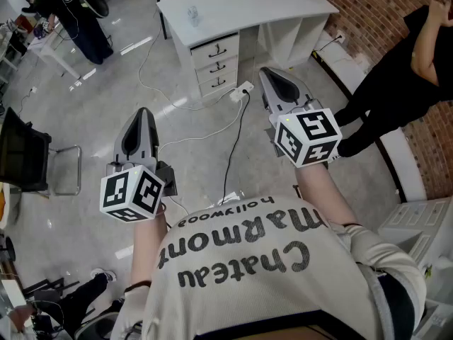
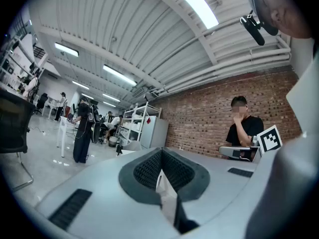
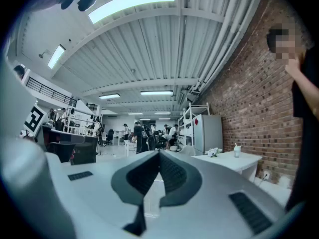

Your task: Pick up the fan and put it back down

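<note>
No fan shows in any view. In the head view my left gripper (image 1: 141, 113) is held level over the grey floor with its jaws together and nothing between them. My right gripper (image 1: 270, 72) is held level too, pointing toward the white desk (image 1: 241, 9), jaws closed and empty. The left gripper view has the shut left gripper (image 2: 160, 151) facing a brick wall and a person in black (image 2: 244, 131). In the right gripper view, the closed right gripper (image 3: 159, 154) faces down a long room.
The desk has drawers (image 1: 216, 66), and a power strip with cables (image 1: 241, 91) lies on the floor before it. A person in black (image 1: 396, 83) stands at the right by the brick wall. A black chair (image 1: 25, 154) is at the left. A white table (image 3: 234, 161) stands at the right.
</note>
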`<action>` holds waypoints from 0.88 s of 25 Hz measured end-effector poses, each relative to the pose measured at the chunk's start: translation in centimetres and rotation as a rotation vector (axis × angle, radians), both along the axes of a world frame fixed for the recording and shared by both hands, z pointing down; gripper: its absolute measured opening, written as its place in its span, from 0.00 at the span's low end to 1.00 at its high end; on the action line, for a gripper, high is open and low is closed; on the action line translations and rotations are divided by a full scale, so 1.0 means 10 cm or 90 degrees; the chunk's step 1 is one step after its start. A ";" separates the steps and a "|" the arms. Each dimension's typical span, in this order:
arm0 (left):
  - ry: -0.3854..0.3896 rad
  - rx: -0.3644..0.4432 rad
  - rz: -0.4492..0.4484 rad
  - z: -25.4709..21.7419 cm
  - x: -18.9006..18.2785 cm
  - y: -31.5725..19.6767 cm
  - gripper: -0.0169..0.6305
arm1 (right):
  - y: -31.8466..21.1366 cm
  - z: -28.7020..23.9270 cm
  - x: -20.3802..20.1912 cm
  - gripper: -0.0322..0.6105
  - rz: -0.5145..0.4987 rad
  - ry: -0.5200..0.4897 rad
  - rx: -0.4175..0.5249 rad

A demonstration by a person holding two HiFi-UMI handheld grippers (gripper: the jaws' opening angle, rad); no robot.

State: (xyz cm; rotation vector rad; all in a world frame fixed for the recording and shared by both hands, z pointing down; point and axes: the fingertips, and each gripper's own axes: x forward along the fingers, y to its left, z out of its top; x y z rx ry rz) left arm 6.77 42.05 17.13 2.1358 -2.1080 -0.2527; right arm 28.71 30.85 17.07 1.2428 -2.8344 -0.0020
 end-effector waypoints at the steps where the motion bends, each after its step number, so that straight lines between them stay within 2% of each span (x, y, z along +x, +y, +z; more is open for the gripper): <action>1: 0.001 0.000 0.001 0.00 -0.03 -0.01 0.03 | -0.01 0.00 -0.02 0.05 0.001 0.000 0.000; 8: 0.003 -0.001 0.008 -0.03 -0.19 0.02 0.03 | 0.03 -0.04 -0.14 0.05 0.012 -0.011 -0.008; 15: 0.000 -0.013 0.024 0.06 -0.39 0.07 0.03 | 0.15 0.10 -0.27 0.05 0.019 -0.064 -0.042; 19: 0.008 -0.023 0.009 0.25 -0.53 0.07 0.03 | 0.19 0.37 -0.35 0.05 0.029 -0.042 -0.065; 22: 0.012 -0.053 -0.012 0.49 -0.62 -0.01 0.03 | 0.13 0.57 -0.35 0.05 0.041 -0.028 -0.084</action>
